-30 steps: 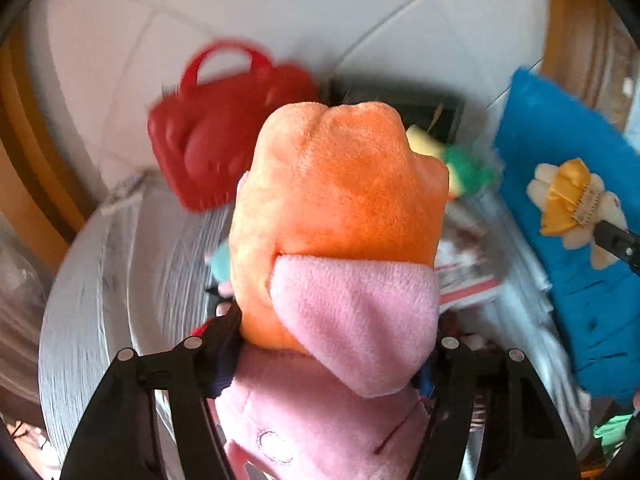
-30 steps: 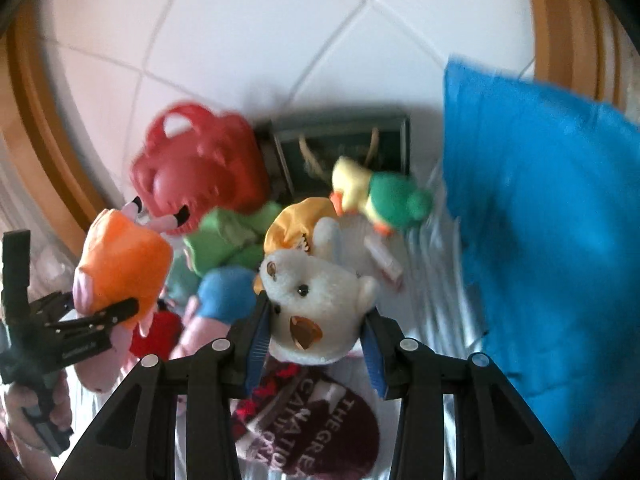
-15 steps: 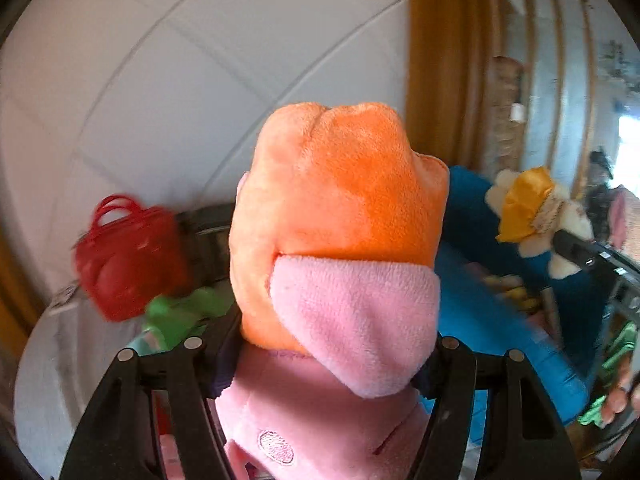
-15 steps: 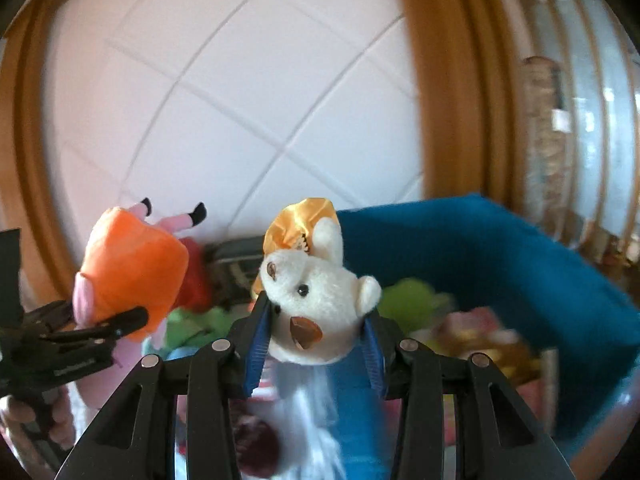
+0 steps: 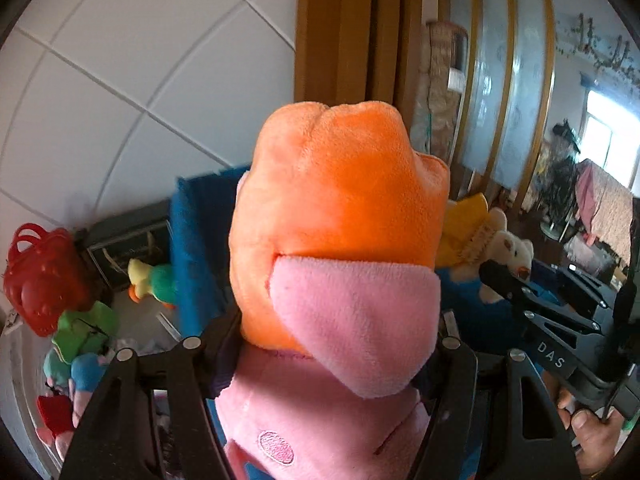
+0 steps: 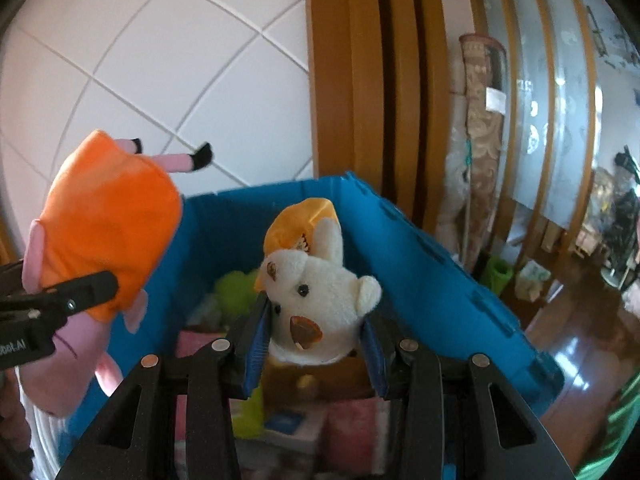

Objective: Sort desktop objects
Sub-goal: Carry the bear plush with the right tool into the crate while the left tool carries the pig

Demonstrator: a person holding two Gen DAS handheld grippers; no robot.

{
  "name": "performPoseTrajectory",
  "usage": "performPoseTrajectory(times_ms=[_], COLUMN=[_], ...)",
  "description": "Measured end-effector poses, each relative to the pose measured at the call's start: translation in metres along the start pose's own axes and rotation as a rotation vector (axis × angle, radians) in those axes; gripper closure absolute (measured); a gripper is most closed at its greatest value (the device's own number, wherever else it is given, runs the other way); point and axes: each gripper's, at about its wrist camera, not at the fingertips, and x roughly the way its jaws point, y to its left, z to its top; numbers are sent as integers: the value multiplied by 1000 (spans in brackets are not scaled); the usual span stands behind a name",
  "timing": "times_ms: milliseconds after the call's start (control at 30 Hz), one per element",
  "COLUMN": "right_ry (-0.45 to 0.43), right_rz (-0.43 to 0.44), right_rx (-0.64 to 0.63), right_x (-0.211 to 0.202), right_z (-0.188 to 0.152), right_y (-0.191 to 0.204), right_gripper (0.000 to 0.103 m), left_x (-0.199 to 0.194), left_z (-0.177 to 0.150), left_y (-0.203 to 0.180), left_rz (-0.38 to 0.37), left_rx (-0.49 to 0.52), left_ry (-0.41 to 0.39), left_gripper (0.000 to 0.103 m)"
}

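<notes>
Clamping a pink-and-orange plush (image 5: 340,248), the left gripper (image 5: 328,344) hangs beside the right gripper (image 6: 316,344), whose jaws pinch a white bear (image 6: 316,304) over the blue bin (image 6: 432,264). Several toys lie inside already, while the red basket (image 5: 40,276) and other toys at the left edge of the left view wait unsorted.

Pink-orange pig plush (image 5: 340,264) and white bear (image 6: 316,304), both aloft.

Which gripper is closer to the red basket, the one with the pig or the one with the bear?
Left. The left gripper, holding the pig plush, is on the side where the red basket sits. The right gripper, holding the white bear, is farther away, over the blue bin.
</notes>
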Motion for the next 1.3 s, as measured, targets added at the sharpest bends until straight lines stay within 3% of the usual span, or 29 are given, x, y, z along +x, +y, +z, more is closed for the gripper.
performPoseTrajectory(times_ms=[300,467,533,600,667,733,800,1300], right_ry=[62,82,82,84,82,79,77,45], right_rz=[22,16,5,9,11,8,16,12], right_rx=[-35,-56,-66,-66,-69,-75,-73,-84], right_x=[31,41,43,46,47,47,46,27], right_z=[-12,-15,-15,-15,-16,-17,-17,-12], right_y=[-44,-54,-55,-57,-58,-56,-56,-40], right_gripper=[62,59,55,35,22,16,1,0], left_x=[41,42,40,37,35,33,30,-6], left_z=[-9,-13,-12,-12,-11,-12,-13,-20], left_y=[-32,-37,-40,-40,-38,-35,-34,-19], left_rz=[88,141,173,182,188,193,203,203], left_rx=[-7,-8,9,13,10,4,2,-30], left_ry=[129,145,125,108,98,94,87,-17], left_gripper=[31,29,20,16,16,16,16,15])
